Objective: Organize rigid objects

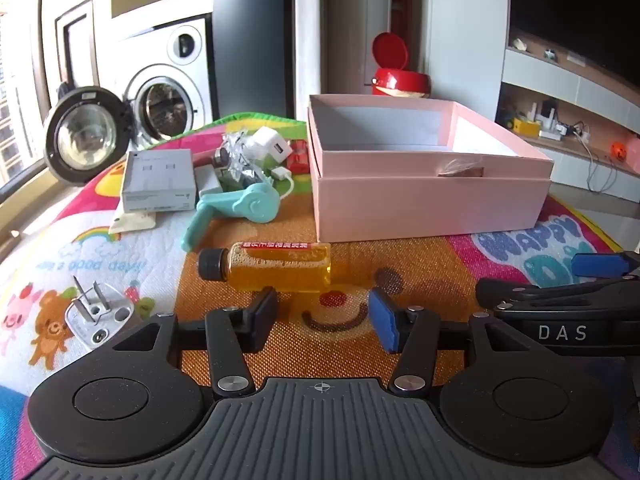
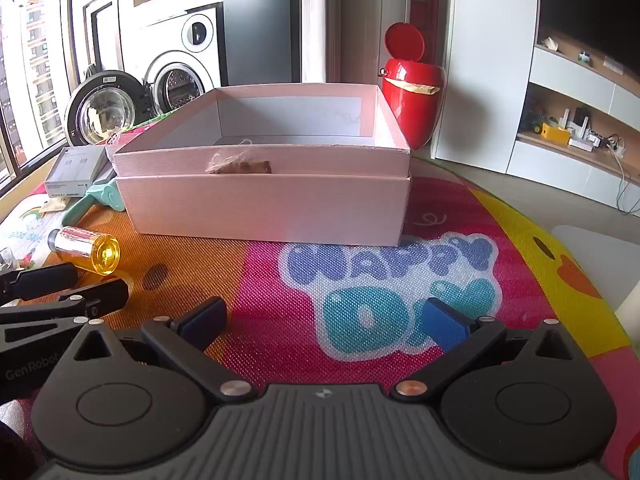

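Note:
An open pink box (image 1: 424, 196) stands on the colourful mat; it shows empty in the right wrist view (image 2: 264, 204). A small amber bottle (image 1: 272, 266) with a black cap lies on its side just beyond my left gripper (image 1: 324, 320), which is open and empty. The bottle also shows in the right wrist view (image 2: 86, 254). A teal handled gadget (image 1: 240, 206), a grey-white carton (image 1: 158, 180), a white charger cube (image 1: 270, 146), a foil-wrapped item (image 1: 236, 160) and a white plug adapter (image 1: 98, 316) lie to the left. My right gripper (image 2: 326, 322) is open and empty, in front of the box.
A red bin (image 2: 414, 92) with its lid up stands behind the box. A washing machine with its door open (image 1: 86, 136) is at the back left. Shelves (image 2: 576, 132) line the right wall. The mat's edge (image 2: 560, 248) drops off at the right.

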`<state>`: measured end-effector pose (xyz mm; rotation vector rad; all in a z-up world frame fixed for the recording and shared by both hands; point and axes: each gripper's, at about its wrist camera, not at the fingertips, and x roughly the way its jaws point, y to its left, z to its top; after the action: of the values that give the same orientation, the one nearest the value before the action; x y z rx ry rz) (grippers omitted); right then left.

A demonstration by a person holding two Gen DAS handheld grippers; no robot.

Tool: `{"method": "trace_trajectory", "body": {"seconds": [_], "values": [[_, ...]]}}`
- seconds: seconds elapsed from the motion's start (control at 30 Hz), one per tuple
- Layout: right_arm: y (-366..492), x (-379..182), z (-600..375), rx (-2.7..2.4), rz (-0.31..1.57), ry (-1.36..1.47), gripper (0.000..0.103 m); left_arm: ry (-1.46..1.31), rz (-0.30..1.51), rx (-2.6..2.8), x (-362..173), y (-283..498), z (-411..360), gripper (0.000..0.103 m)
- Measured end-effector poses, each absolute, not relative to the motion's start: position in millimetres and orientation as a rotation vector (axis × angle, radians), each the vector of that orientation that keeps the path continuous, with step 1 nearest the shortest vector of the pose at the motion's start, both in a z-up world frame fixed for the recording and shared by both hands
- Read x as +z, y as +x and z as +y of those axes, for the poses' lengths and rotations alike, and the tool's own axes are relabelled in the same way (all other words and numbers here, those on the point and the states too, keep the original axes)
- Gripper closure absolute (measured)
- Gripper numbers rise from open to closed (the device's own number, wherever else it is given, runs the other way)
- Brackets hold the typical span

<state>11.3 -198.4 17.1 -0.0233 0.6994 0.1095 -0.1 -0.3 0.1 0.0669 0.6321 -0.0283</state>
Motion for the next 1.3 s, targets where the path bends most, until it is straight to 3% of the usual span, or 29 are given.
{"method": "trace_trajectory", "body": {"seconds": [1.3], "values": [[11.8,16.8,-197.6,0.11,0.7,-0.023,0.0,0.009,0.635,-0.047,-1.0,1.0,5.2,0.046]]}}
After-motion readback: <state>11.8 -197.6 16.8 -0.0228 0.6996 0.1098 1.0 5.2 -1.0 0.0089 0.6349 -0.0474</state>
